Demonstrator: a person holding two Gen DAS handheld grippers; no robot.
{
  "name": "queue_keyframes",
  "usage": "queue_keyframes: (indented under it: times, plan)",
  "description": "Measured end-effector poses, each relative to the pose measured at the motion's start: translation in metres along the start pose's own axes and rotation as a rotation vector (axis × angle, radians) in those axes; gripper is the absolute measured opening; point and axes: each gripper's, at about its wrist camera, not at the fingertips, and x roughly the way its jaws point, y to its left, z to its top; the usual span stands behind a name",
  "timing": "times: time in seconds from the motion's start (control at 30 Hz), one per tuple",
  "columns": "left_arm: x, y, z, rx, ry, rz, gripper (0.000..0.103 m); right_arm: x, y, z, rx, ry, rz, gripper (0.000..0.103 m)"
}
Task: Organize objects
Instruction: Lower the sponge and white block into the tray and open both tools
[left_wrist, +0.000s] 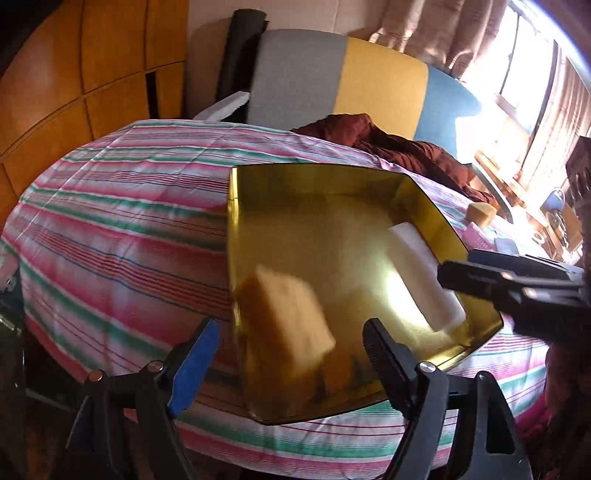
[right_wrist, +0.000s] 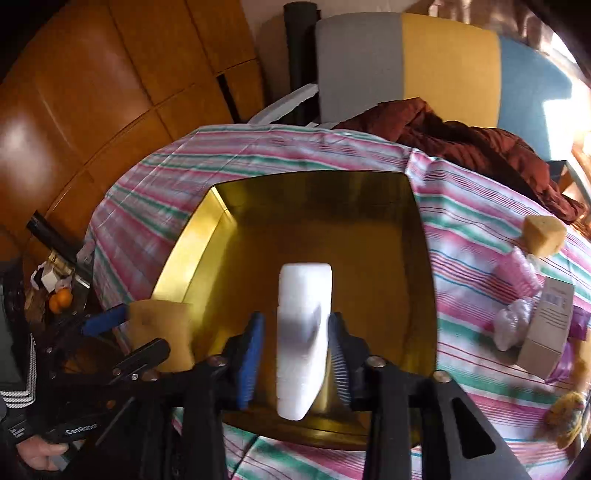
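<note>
A gold tray (left_wrist: 314, 177) lies on the striped bedspread; it also shows in the right wrist view (right_wrist: 184, 243). My left gripper (left_wrist: 291, 343) is open, and a blurred yellow sponge (left_wrist: 288, 314) is between its spread fingers over the tray's near edge, touching neither. In the right wrist view the sponge (right_wrist: 162, 332) sits at the tray's left rim beside that gripper. My right gripper (right_wrist: 295, 339) has its fingers a little apart around a white foam block (right_wrist: 303, 332) over the tray, with small gaps on both sides. The block (left_wrist: 424, 277) also shows in the left wrist view.
The striped bedspread (right_wrist: 480, 258) holds another yellow sponge (right_wrist: 545, 229), pink and clear plastic wraps (right_wrist: 517, 277) and a cardboard box (right_wrist: 546, 332) on the right. A dark red garment (right_wrist: 461, 140) lies at the back. A wooden wardrobe (left_wrist: 74, 74) stands on the left.
</note>
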Motion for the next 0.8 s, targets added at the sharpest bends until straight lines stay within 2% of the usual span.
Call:
queue_keyframes:
  times: [0.03,0.07,0.23,0.43,0.8]
  plan:
    - [-0.001,0.005,0.0,-0.012,-0.003,0.004,0.082,0.0,0.008,-0.001,-0.021,-0.005,-0.003,0.069]
    - [-0.002,0.009,0.0,-0.025,-0.007,0.008,0.082,0.0,0.015,-0.003,-0.044,-0.012,-0.011,0.075]
    - [-0.009,0.02,0.002,-0.08,-0.035,0.019,0.082,-0.006,0.036,-0.008,-0.109,-0.044,-0.089,0.077]
    - [-0.019,0.014,0.007,-0.07,-0.066,0.019,0.082,-0.022,0.042,-0.013,-0.14,-0.092,-0.172,0.084]
    - [-0.028,0.003,0.008,-0.07,-0.066,0.006,0.082,-0.039,0.036,-0.02,-0.136,-0.136,-0.228,0.088]
